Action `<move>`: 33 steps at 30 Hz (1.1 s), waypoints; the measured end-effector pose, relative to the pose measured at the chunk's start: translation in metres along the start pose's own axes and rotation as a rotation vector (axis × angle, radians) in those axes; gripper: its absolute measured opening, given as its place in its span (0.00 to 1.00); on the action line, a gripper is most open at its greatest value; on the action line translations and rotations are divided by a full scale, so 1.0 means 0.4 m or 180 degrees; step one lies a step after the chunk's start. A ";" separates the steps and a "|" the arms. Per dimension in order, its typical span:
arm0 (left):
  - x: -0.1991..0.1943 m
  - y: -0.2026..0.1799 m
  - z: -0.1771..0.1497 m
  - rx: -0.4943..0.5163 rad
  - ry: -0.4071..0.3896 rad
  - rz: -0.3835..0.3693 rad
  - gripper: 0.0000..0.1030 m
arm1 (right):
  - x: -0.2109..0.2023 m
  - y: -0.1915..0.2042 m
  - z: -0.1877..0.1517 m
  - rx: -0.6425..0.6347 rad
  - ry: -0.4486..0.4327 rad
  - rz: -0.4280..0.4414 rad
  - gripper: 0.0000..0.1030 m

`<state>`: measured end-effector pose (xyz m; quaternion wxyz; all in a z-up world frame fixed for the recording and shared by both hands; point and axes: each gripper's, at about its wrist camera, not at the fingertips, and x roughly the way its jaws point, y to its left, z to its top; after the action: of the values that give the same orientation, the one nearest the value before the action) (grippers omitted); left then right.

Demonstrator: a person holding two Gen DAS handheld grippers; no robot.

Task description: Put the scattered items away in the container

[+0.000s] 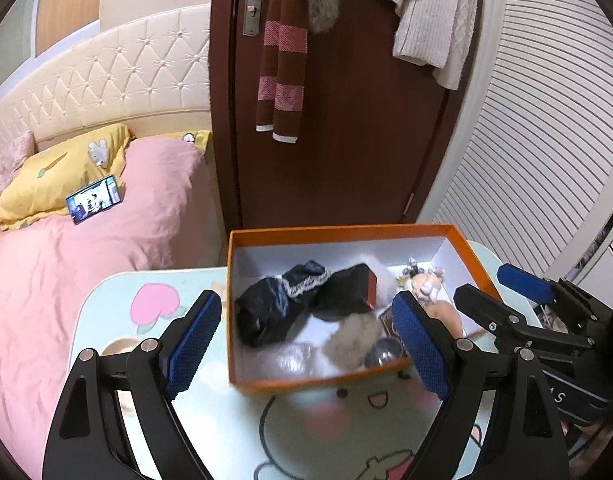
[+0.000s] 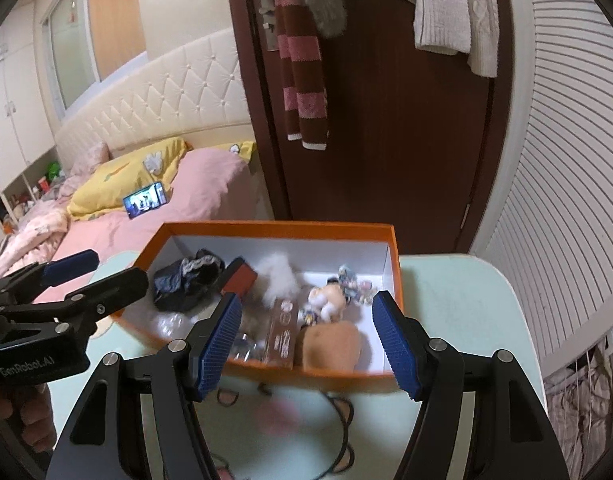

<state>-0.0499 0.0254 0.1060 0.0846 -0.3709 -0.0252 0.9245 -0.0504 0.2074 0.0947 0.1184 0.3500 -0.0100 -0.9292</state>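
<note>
An orange box [image 1: 338, 381] with a white inside stands on the small mint table [image 1: 210, 420]. It holds black cloth [image 1: 266, 304], a dark pouch [image 1: 346, 292], fluffy pieces, a plush toy [image 2: 330, 300], small figurines [image 2: 356, 284] and a brown card [image 2: 284, 330]. My left gripper [image 1: 306, 344] is open and empty, just in front of the box's near wall. My right gripper [image 2: 308, 340] is open and empty over the box's near edge [image 2: 306, 374]. Each gripper shows at the side of the other's view.
A bed with a pink duvet [image 1: 86, 248], yellow pillow and a lit phone [image 1: 94, 199] lies left of the table. A brown door [image 1: 346, 120] with a hanging scarf and sweater stands behind the box. A white slatted panel [image 1: 546, 140] is on the right.
</note>
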 end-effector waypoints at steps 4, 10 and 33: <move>-0.021 -0.002 -0.064 -0.0101 0.0077 -0.0020 0.85 | -0.028 0.009 -0.054 0.0038 0.0003 -0.0049 0.73; 0.016 0.013 -0.193 -0.0254 0.0473 0.0035 0.84 | -0.013 0.030 -0.178 0.0044 0.0270 -0.0171 0.82; 0.033 0.033 -0.301 -0.0216 0.0548 0.0648 1.00 | -0.003 0.020 -0.301 0.0016 0.0518 -0.0483 1.00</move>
<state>0.0221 0.0126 0.0083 -0.0203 -0.4522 -0.0113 0.8916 0.0309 0.2075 0.0056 0.0472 0.4242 0.0239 -0.9040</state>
